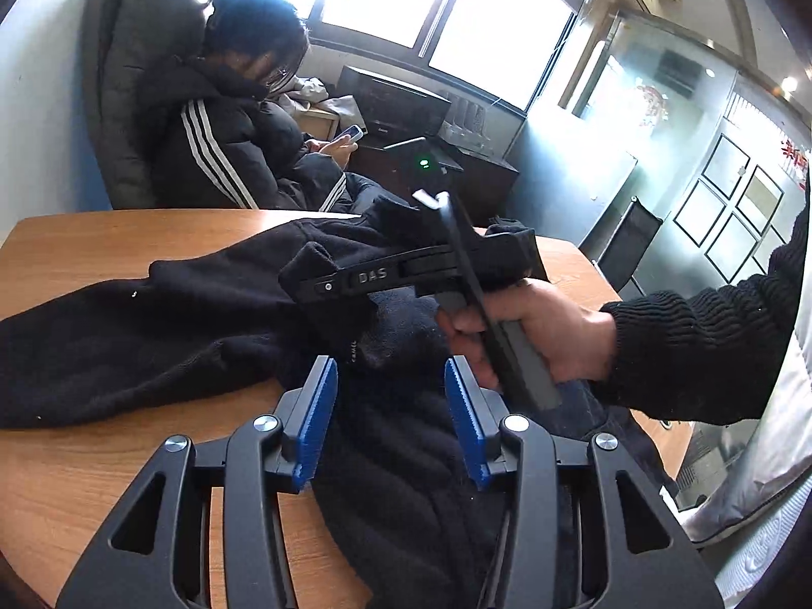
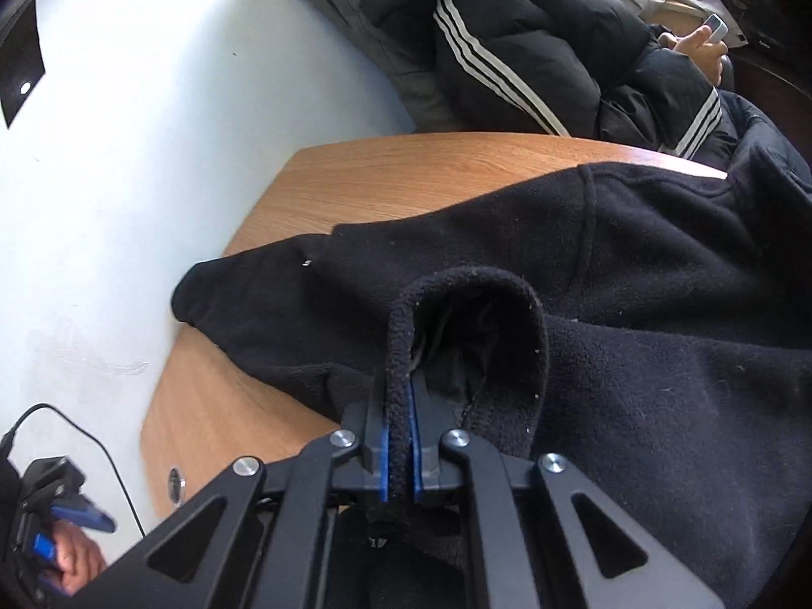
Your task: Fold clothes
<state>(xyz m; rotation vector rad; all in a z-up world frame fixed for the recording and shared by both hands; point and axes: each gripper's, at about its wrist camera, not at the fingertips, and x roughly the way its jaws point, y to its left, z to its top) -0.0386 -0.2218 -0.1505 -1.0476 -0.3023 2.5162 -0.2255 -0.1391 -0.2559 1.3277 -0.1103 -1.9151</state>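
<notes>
A black fleece jacket [image 1: 152,335] [image 2: 660,304] lies spread over the wooden table [image 1: 101,467] [image 2: 406,172]. My right gripper [image 2: 401,401] is shut on a raised fold of the jacket's edge, and the fabric loops up past its blue pads. In the left wrist view a hand [image 1: 553,335] holds that right gripper [image 1: 299,281] above the jacket's middle. My left gripper [image 1: 390,373] is open just over the jacket's near part, with nothing between its blue pads [image 1: 319,406]. It also shows at the lower left of the right wrist view as the left gripper [image 2: 76,530].
A seated person [image 1: 228,142] in a black striped puffer jacket holds a phone just beyond the table's far edge. A pale wall [image 2: 152,152] runs close along the table's left side. A dark cabinet [image 1: 457,172] and a black chair [image 1: 624,248] stand behind.
</notes>
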